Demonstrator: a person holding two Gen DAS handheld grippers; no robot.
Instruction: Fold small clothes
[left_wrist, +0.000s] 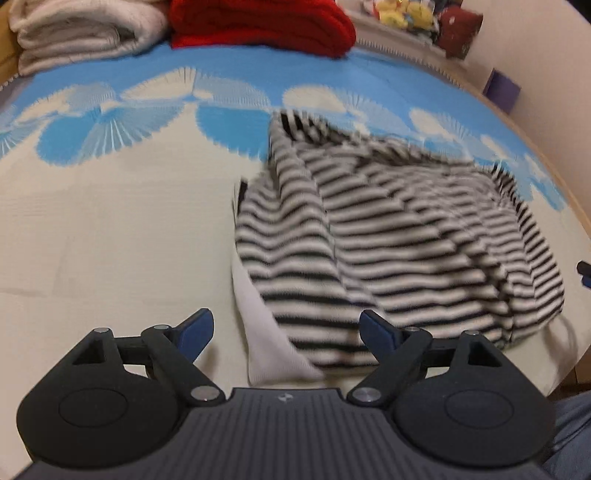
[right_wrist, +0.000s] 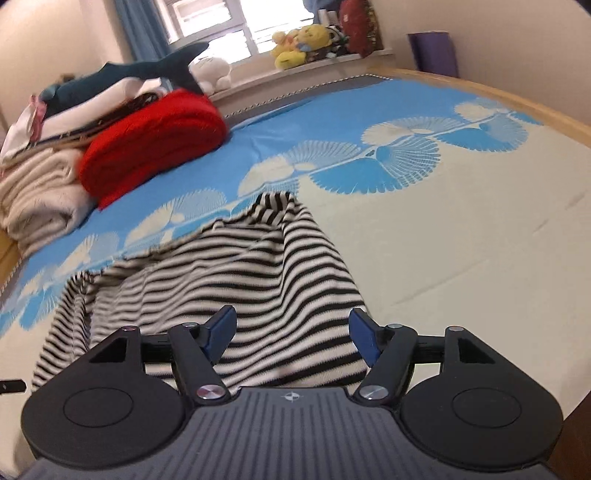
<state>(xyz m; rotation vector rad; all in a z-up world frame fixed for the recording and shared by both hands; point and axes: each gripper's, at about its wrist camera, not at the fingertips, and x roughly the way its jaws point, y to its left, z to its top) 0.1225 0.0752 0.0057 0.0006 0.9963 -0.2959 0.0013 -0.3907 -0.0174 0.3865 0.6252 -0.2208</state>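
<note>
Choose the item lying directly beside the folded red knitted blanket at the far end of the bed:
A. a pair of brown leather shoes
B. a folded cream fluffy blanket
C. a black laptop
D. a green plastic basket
B: the folded cream fluffy blanket lies against the folded red knitted blanket on the blue-and-cream bedspread.

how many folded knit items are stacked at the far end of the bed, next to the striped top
2 clearly: a fuzzy cream folded blanket at the corner, and a red folded knit sweater beside it. More clothes are piled behind; some may be hidden.

Both wrist views look steeply down, close over the same striped garment (left_wrist: 388, 240).
</note>
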